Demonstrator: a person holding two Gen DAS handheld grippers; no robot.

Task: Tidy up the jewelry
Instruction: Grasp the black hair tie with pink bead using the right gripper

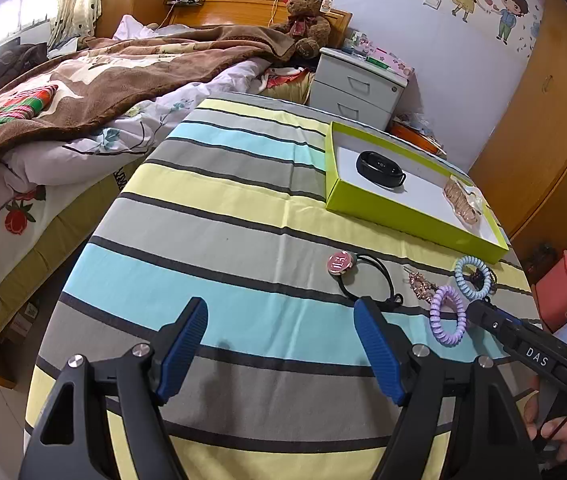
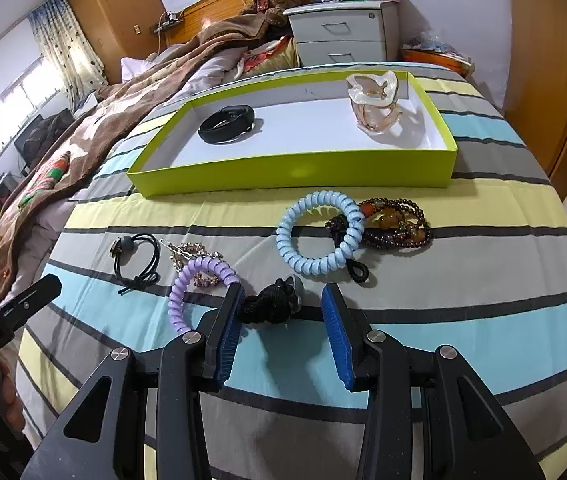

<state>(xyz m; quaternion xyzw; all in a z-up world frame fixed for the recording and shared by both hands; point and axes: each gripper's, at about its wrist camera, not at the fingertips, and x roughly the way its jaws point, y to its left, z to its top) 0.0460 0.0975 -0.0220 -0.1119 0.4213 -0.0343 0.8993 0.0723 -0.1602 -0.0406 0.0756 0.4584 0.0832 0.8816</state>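
Note:
A lime-green tray (image 2: 295, 170) (image 1: 399, 216) lies on the striped cloth and holds a black band (image 2: 229, 123) (image 1: 379, 168) and a clear pink hair claw (image 2: 375, 104) (image 1: 463, 200). In front of it lie a light-blue spiral tie (image 2: 319, 232) (image 1: 471, 276), brown bead bracelets (image 2: 399, 222), a purple spiral tie (image 2: 199, 284) (image 1: 449, 316), a sparkly clip (image 2: 193, 254) (image 1: 421, 286), a black elastic with a pink charm (image 1: 341, 262) (image 2: 137, 258) and a black furry piece (image 2: 271, 304). My right gripper (image 2: 281, 320) is open with the furry piece between its fingertips. My left gripper (image 1: 281, 328) is open and empty over the cloth.
A bed with a brown blanket (image 1: 103, 76) lies to the left. A white nightstand (image 1: 357, 88) and a teddy bear (image 1: 307, 20) stand behind the table. Wooden wardrobe doors (image 1: 543, 128) are at the right.

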